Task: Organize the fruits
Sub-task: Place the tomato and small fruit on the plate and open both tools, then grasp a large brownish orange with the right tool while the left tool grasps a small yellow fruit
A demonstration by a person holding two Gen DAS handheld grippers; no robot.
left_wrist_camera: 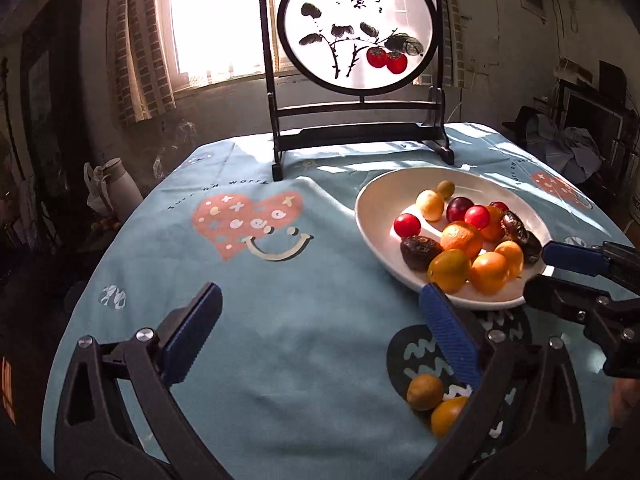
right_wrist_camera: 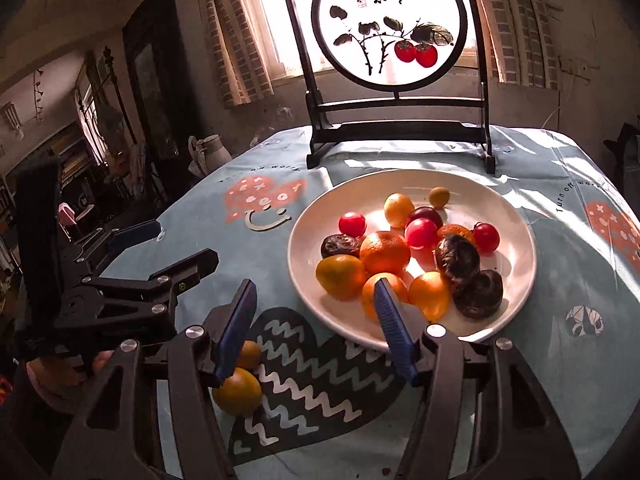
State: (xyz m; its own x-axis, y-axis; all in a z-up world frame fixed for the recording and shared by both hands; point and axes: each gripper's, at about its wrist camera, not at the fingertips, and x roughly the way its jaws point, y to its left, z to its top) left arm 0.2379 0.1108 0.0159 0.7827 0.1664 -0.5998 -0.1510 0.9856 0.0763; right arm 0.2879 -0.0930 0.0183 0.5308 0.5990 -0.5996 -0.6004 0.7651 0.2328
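Note:
A white plate (left_wrist_camera: 368,208) (right_wrist_camera: 304,232) on the blue tablecloth holds several fruits: oranges (right_wrist_camera: 385,252), red cherry tomatoes (right_wrist_camera: 352,223), dark wrinkled fruits (right_wrist_camera: 457,259) and small yellow ones (right_wrist_camera: 398,209). Two loose fruits lie on the cloth in front of the plate, a brownish-yellow one (left_wrist_camera: 424,392) (right_wrist_camera: 248,354) and an orange one (left_wrist_camera: 448,414) (right_wrist_camera: 238,392). My left gripper (left_wrist_camera: 320,296) (right_wrist_camera: 186,242) hangs open over bare cloth left of the plate. My right gripper (right_wrist_camera: 315,284) (left_wrist_camera: 538,272) stands open at the plate's near rim, nothing gripped.
A dark wooden stand with a round painted screen (left_wrist_camera: 360,136) (right_wrist_camera: 400,132) stands at the back of the table. A pale jug (left_wrist_camera: 116,192) (right_wrist_camera: 208,152) sits beyond the table's left edge. The cloth falls away at the rounded table edges.

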